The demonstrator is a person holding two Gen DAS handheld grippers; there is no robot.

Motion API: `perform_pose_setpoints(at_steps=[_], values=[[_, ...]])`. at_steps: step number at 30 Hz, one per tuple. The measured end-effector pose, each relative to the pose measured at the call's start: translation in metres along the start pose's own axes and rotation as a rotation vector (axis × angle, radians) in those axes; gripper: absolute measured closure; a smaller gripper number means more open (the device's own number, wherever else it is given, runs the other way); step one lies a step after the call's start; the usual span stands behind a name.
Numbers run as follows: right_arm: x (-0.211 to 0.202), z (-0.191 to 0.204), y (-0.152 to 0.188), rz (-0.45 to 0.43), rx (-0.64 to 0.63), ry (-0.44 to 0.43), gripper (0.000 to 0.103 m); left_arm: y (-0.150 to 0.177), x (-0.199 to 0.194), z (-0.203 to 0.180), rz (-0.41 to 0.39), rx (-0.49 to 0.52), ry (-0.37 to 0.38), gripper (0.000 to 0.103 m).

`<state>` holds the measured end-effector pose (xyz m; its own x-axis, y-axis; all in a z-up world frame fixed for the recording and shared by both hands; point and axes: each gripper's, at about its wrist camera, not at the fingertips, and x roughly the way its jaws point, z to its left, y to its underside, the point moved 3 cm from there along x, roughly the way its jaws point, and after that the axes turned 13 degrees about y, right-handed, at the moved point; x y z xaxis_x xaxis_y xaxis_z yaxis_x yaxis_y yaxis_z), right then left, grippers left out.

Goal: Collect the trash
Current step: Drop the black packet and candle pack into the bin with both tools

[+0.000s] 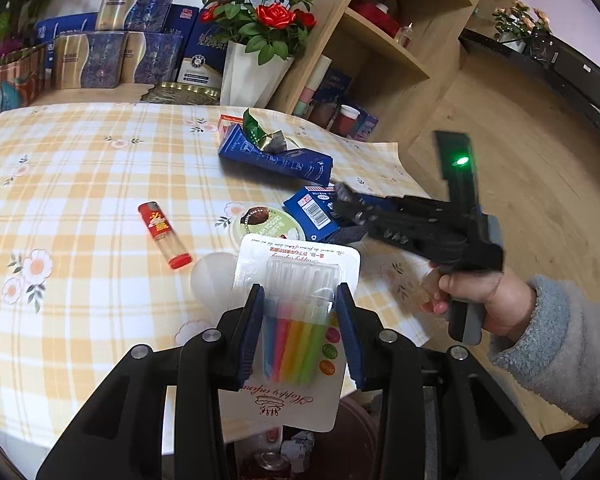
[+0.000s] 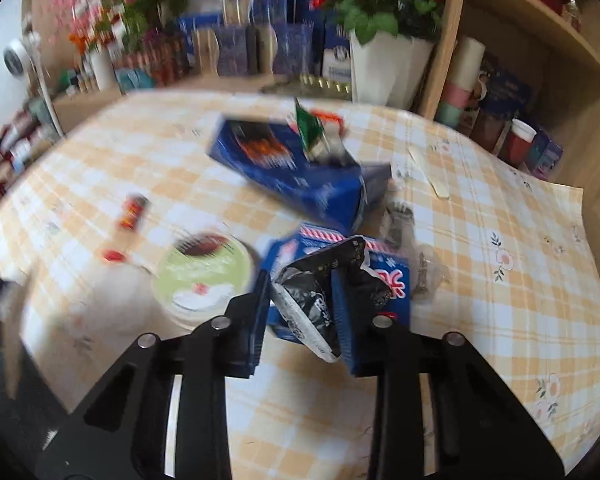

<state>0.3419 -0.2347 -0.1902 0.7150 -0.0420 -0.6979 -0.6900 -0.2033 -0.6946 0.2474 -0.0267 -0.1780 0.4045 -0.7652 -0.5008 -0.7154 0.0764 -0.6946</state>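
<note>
My left gripper (image 1: 300, 300) is shut on a candle blister pack (image 1: 296, 280) with coloured candles, held above the table's near edge. My right gripper (image 2: 302, 284) is shut on a crumpled black wrapper (image 2: 320, 292), just above a small blue carton (image 2: 396, 280). From the left wrist view the right gripper (image 1: 348, 204) reaches in from the right over that carton (image 1: 312, 212). A big blue carton (image 1: 276, 156) with a green foil wrapper (image 1: 256, 128) on it lies further back. A round green lid (image 1: 268, 224) and a red lighter (image 1: 164, 236) lie on the checked tablecloth (image 1: 80, 184).
A white vase of red roses (image 1: 252, 68) and stacked blue and gold boxes (image 1: 116, 56) stand at the table's back. A wooden shelf (image 1: 384, 48) stands to the right. A dark bin with trash (image 1: 292, 448) sits below the near table edge. A wooden stick (image 2: 428, 178) lies at right.
</note>
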Motion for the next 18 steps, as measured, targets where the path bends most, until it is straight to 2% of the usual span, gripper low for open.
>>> perform_pose_setpoints(at_steps=[4,9,18], values=[[-0.041,-0.003,0.000,-0.084,0.071,-0.047,0.072,0.008,-0.016,-0.010,0.004,0.042,-0.034,0.067],[-0.091,0.003,0.019,-0.131,0.141,-0.130,0.072,0.022,-0.038,-0.022,0.004,0.050,-0.048,0.067],[-0.159,0.032,0.096,-0.120,0.130,-0.208,0.072,0.064,-0.065,-0.047,0.012,0.052,-0.062,0.067]])
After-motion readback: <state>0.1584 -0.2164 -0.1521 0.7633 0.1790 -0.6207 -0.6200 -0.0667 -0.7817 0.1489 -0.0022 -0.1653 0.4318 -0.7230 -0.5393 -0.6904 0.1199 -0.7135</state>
